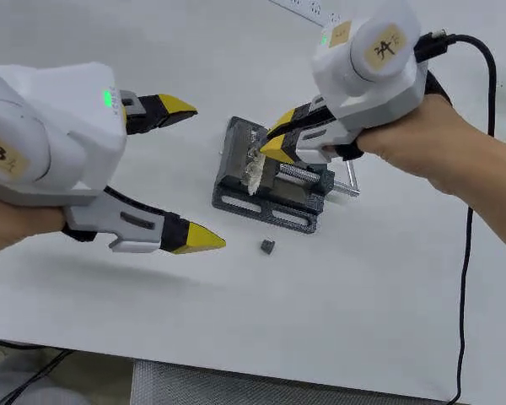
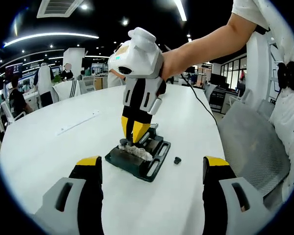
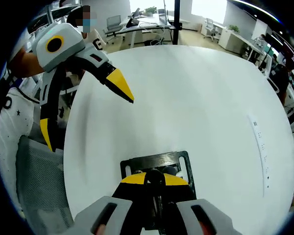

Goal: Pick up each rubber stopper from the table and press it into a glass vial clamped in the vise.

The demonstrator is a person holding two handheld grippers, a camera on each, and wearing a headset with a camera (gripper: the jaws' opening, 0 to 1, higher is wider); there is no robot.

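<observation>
Vise [image 1: 270,207] work, seen from my station: the black vise sits near the middle of the white table [image 1: 388,304], and a row of clear glass vials [image 1: 255,169] is clamped upright between its jaws.

I have the right gripper [image 1: 274,145] tilted down over the vise, its yellow tips right at the vials. In the right gripper view its jaws stand almost together, and a small dark round piece, which I read as a rubber stopper, the pinched stopper [image 3: 154,175], sits between the tips just above the vise [image 3: 179,161]. From the left gripper view the same right gripper [image 2: 135,131] points straight down onto the vials [image 2: 137,151]; whether the stopper touches a vial mouth I cannot tell.

The left gripper [image 1: 194,173] hovers off to the left of the vise with its jaws spread wide and nothing between them. The right gripper view shows it [image 3: 85,115] above the far table edge, well apart from the vise.

One loose stopper [image 1: 267,246], small and dark, lies on the table just in front of the vise base, touching nothing. In the left gripper view it [image 2: 177,160] lies to the right of the vise [image 2: 137,164].

A black cable [image 1: 468,236] runs from the right gripper across the table.
</observation>
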